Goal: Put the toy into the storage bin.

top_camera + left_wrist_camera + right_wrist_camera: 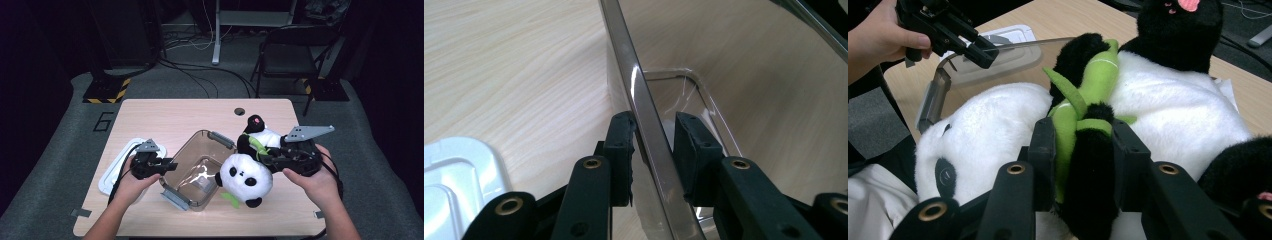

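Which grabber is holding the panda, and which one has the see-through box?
The right gripper is shut on the panda's black arm and green bamboo. The left gripper pinches the clear box's rim instead.

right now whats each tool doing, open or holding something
Left tool: closed on the rim of the clear container.
Right tool: closed on the panda plush, pinching its black arm and green bamboo.

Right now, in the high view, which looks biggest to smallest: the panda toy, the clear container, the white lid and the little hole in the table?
1. Clear container and panda toy: too close to rank, and the panda is held nearer the camera.
2. White lid, partly hidden by the left gripper.
3. Table hole, clearly smallest.
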Available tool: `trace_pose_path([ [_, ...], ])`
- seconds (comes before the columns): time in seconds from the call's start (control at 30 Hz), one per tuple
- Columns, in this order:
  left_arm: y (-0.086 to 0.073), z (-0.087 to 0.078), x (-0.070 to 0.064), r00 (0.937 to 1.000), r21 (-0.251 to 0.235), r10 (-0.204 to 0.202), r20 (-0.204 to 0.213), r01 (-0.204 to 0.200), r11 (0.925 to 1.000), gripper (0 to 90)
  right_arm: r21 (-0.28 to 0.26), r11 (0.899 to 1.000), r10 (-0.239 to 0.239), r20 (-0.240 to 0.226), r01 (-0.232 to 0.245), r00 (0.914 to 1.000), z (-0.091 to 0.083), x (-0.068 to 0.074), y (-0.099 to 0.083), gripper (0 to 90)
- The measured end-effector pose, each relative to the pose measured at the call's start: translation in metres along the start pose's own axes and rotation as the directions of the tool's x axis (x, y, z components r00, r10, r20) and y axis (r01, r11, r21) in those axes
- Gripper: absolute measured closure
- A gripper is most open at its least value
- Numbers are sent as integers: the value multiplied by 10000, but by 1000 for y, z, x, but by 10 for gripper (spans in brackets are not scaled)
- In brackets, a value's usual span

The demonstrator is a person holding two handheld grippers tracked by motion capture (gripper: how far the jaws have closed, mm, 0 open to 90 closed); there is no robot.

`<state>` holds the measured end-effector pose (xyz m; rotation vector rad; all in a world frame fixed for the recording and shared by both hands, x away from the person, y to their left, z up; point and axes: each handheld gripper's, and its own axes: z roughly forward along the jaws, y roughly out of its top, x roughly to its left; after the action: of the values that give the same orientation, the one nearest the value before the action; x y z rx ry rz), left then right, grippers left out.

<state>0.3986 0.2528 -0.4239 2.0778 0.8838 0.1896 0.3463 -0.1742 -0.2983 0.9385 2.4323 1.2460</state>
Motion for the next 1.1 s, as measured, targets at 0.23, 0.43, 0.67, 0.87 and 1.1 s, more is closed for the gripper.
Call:
trace_pose_path([
  [0.23,2,6,-9,9994,89,-47,332,44,10000,677,-6,10000,-84,-96,84,9999,6,3,5,675],
  [0.43,5,-5,-9,9992,-178,75,381,-69,9998,496,-95,9998,-197,-207,195,9996,14,6,13,674],
  [0.67,5,-27,3,9998,-774,-137,-121,127,9969,461,-143,9996,-263,-428,257,9987,26,10,21,673],
  [0.87,3,-35,9,9991,-900,-278,-321,248,9956,462,-166,9995,-264,-569,255,9980,35,11,26,672],
  [1.1,0,-38,10,9985,-881,-289,-460,248,9958,468,-198,9992,-371,-672,359,9970,49,15,35,672],
])
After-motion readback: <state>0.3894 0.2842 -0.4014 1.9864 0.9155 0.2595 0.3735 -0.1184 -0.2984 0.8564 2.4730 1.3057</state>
